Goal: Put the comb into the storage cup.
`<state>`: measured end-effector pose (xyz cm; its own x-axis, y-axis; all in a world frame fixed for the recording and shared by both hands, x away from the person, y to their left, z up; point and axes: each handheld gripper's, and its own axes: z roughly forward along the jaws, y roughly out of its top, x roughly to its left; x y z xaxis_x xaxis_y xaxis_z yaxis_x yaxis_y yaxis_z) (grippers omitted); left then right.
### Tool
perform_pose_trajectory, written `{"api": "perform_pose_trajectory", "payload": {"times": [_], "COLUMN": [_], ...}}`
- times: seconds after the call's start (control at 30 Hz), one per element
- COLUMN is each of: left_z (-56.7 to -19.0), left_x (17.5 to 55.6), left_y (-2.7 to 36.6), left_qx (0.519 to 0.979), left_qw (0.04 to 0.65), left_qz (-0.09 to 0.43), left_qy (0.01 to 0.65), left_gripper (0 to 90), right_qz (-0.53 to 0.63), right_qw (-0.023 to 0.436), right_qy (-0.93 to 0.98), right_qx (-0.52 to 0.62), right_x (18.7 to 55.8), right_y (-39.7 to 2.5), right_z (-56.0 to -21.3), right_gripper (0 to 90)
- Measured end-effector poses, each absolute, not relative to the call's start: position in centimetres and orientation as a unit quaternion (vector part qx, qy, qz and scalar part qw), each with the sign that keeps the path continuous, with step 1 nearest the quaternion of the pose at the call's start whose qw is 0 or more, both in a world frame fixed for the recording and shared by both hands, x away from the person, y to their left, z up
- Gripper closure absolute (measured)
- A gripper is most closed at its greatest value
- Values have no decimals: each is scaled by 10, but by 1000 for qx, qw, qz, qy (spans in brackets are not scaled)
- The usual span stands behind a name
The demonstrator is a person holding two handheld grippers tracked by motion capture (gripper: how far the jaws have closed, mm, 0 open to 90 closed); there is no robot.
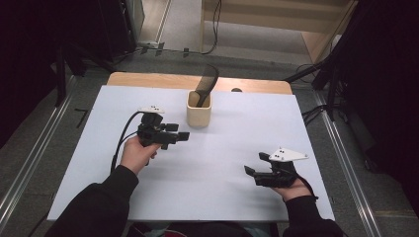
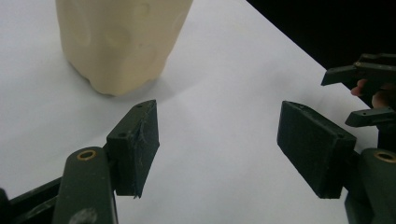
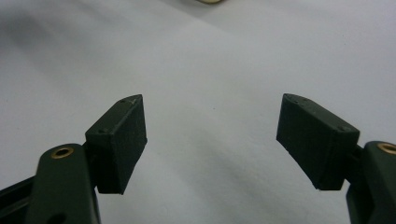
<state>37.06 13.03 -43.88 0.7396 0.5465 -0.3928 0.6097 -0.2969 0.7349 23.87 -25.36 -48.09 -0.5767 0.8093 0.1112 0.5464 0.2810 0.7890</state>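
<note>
Nearest us, our right hand-held gripper (image 1: 254, 172) hovers low over the bench (image 1: 222, 163) at its near right, jaws spread wide and holding nothing; the right gripper view confirms this, with bare white surface between the two black pads (image 3: 119, 140). A little farther in, our left hand-held gripper (image 1: 177, 136) is likewise released and empty, pointing toward the middle of the bench. Beyond it stands the cream holder (image 1: 198, 109), upright near the far centre, with a black comb (image 1: 206, 84) standing in it and leaning up and to the right past the rim.

We judge the work in hand to be that comb and its holder. The main risk is tipping: the holder looks light and narrow, the comb rises well above it and leans, so a sideways pull on the comb, or a jaw brushing the rim, could drag the holder over or slide it along the smooth bench. The left hand-held gripper is near enough to steady the holder; if we reach with one alone, nothing braces it.

The high view gives us the comb and the whole layout. The left gripper view brings out the holder's dimpled side wall (image 2: 121, 42) close up, just beyond its jaws, plus the right hand-held gripper (image 2: 366, 93) farther off. The right gripper view catches just a sliver of the holder's base at its top edge (image 3: 208, 1)
</note>
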Motion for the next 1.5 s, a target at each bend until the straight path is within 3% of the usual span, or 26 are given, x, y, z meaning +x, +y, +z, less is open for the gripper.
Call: {"api": "perform_pose_trajectory", "payload": {"times": [0.47, 1.5], "left_z": [-445, -451], "left_x": [356, 319], "left_y": [136, 161], "left_qx": [808, 822], "left_qw": [468, 454], "left_qz": [-49, -31], "left_qy": [353, 343], "left_gripper": [304, 288], "right_qz": [416, 415], "right_qw": [156, 152], "right_qy": [784, 786], "right_qx": [433, 431], "right_x": [239, 240], "right_y": [-254, -253], "right_z": [-482, -483], "right_gripper": [225, 225]}}
